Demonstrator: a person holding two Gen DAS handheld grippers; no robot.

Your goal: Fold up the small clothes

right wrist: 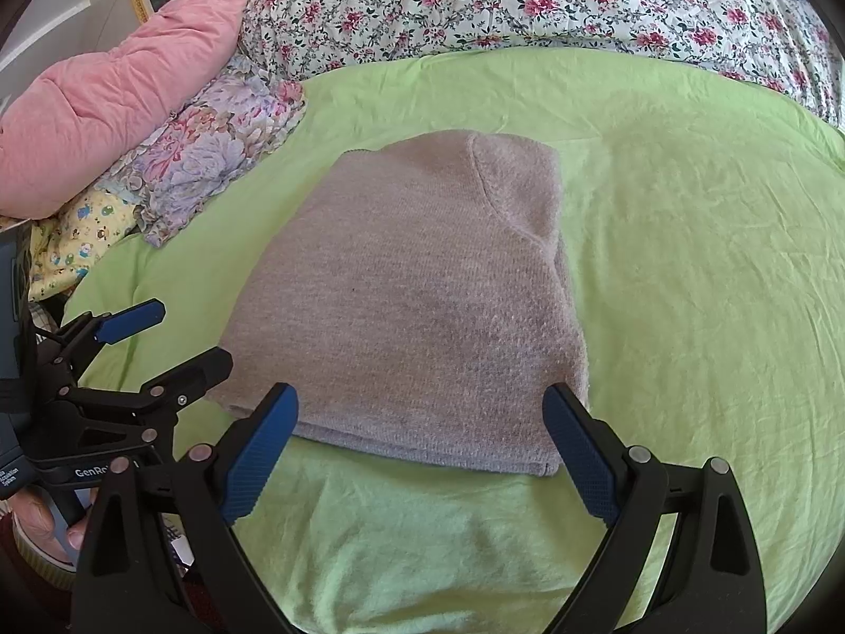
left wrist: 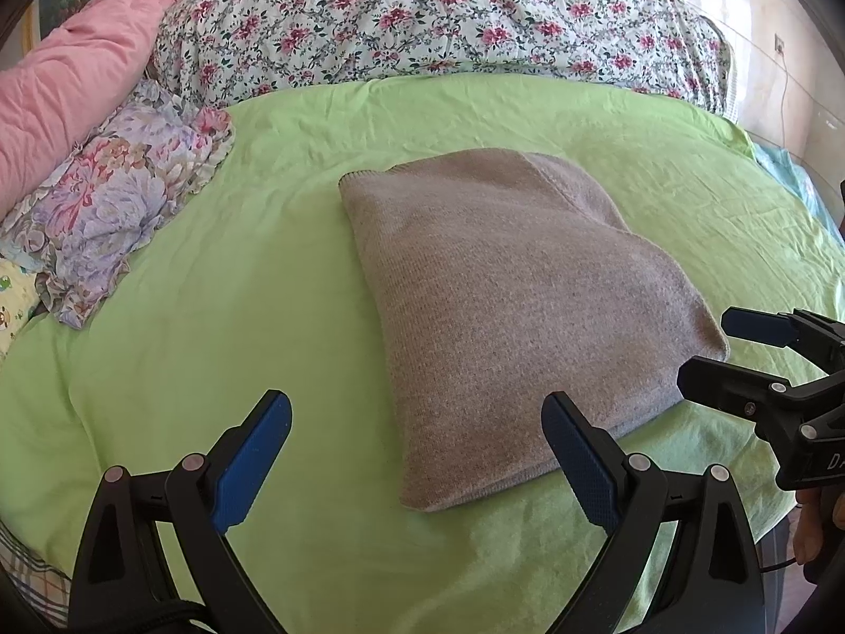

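A grey-brown knitted sweater [left wrist: 507, 311] lies folded into a neat block on the green sheet [left wrist: 211, 290]; it also shows in the right wrist view [right wrist: 417, 306]. My left gripper [left wrist: 417, 454] is open and empty, just short of the sweater's near left corner. My right gripper [right wrist: 422, 449] is open and empty at the sweater's near edge. The right gripper shows at the right of the left wrist view [left wrist: 723, 354], beside the sweater's right corner. The left gripper shows at the left of the right wrist view [right wrist: 179, 338].
A pink quilt [left wrist: 79, 68] and a purple floral pillow [left wrist: 116, 190] lie at the far left. A rose-patterned quilt [left wrist: 438, 16] runs along the far side. A cartoon-print cloth [right wrist: 79, 243] lies at the left. The bed's edge is close in front.
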